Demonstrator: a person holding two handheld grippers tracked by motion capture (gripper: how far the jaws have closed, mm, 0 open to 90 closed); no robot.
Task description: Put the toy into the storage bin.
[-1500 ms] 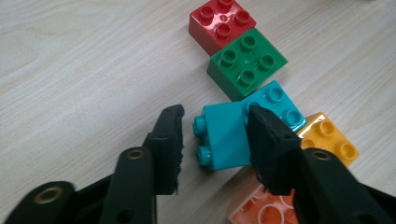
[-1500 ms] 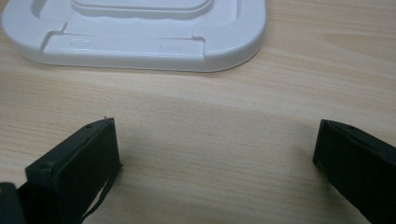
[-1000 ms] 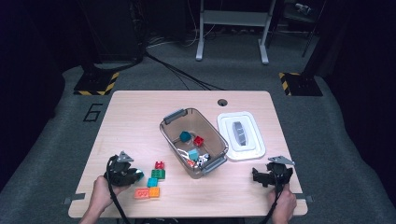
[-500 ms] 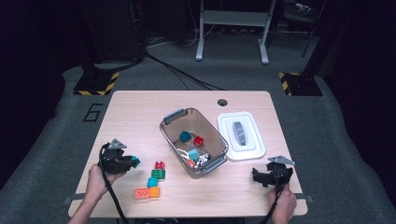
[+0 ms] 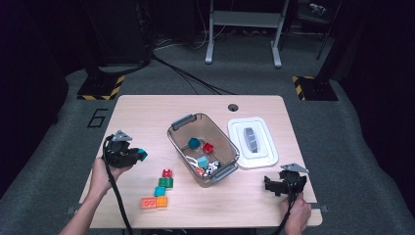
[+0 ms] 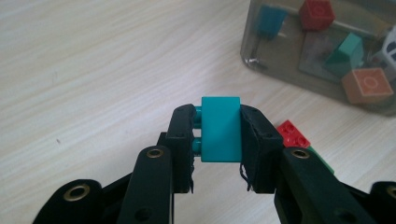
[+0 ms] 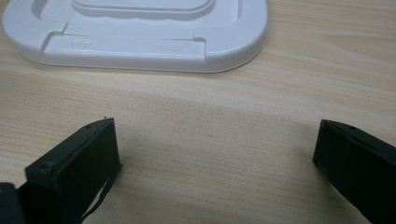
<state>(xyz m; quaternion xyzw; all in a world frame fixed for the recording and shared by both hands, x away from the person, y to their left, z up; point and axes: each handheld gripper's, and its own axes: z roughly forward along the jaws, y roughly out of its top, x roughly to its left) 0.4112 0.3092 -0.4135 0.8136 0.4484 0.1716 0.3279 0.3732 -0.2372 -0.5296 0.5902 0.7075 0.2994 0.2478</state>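
Holding a teal brick (image 6: 221,129) above the table's (image 5: 147,112) left edge, the left gripper (image 5: 138,155) pinches it flat-sided between both pads, studs facing one pad; in the high view the brick (image 5: 142,154) sticks out past the jaw tips, well left of the bin. Grip looks centred but shallow, and the pad rubber is frayed, so the brick may twist or slip out on a fast swing.

Near the front edge, left of centre, loose bricks wait: a red brick (image 5: 167,173), a green brick (image 5: 166,182), a small teal one (image 5: 159,191), and an orange pair (image 5: 153,201) closest to the edge. Likely next in line; a low pass of the left hand could knock them.

Mid-table sits the clear bin (image 5: 182,142) with grey handles, already holding several bricks. Judged step: carry the held brick over and drop it in. Risks: clipping the bin's near wall or handle if the carry is too low, shoving the bin; releasing early so the brick bounces off the rim.

Right of the bin, touching or just beside it, lies the white lid (image 5: 264,156), off the bin.

At the front right corner the right gripper (image 5: 274,186) rests with jaws spread wide, nothing between them, the lid (image 7: 140,42) just ahead of it.
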